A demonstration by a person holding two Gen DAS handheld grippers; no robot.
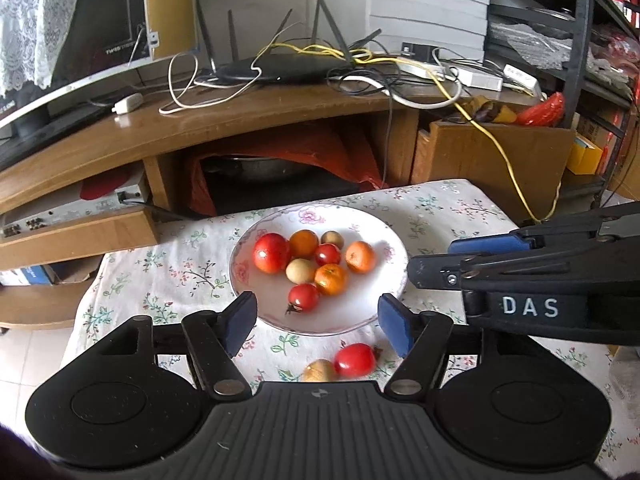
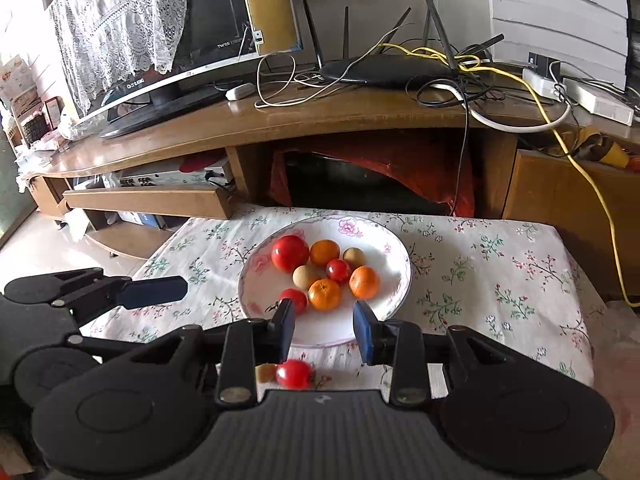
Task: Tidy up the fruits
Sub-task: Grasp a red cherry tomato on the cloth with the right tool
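A white floral plate (image 1: 376, 236) (image 2: 396, 256) holds several fruits: red tomatoes, orange tangerines and small tan fruits. Off the plate, on the cloth at its near side, lie a red tomato (image 1: 354, 359) (image 2: 294, 374) and a tan fruit (image 1: 319, 371) (image 2: 266, 372). My left gripper (image 1: 318, 322) hovers above the plate's near rim, open, nothing between its blue pads. My right gripper (image 2: 324, 330) hangs over the same rim, jaws apart and empty. Each gripper shows in the other's view: the right one (image 1: 460, 256) at the right, the left one (image 2: 160, 292) at the left.
The plate sits on a small table under a floral cloth (image 2: 500, 264). Behind it stands a wooden TV stand (image 1: 248, 120) with a monitor, a router and tangled cables. A yellow cable (image 2: 592, 200) hangs down at the right. Tiled floor lies to the left.
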